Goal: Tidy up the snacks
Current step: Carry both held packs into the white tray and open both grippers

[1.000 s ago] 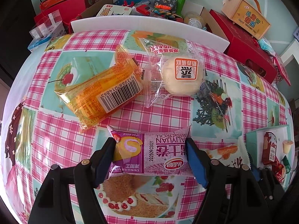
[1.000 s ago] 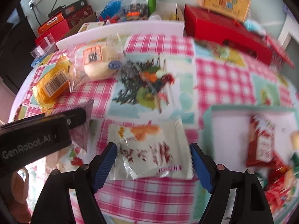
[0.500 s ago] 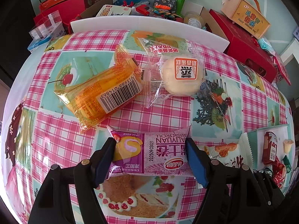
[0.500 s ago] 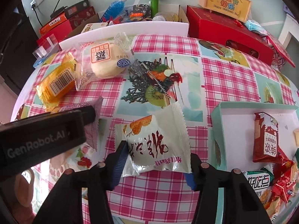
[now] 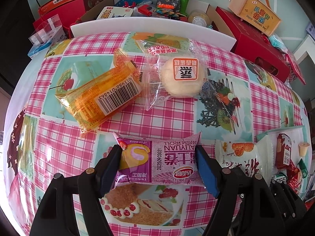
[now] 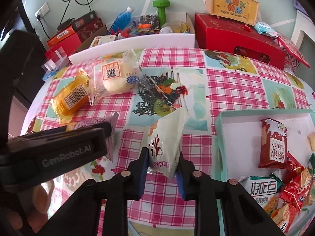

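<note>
My left gripper is shut on a purple Swiss roll packet, held across its ends just above the checked tablecloth. My right gripper is shut on a white snack packet, crumpled and lifted upright; it also shows in the left wrist view. An orange barcoded packet and a clear-wrapped bun lie further back on the table. A mint-green tray at the right holds a red snack packet and several other snacks.
A white box wall borders the table's far edge, with a blue bottle, a green dumbbell and red boxes behind it. The left gripper's body fills the right wrist view's lower left.
My right gripper closed on the white packet, squeezed it narrow and raised it upright. My left gripper stayed shut on the purple packet, nearly still.
</note>
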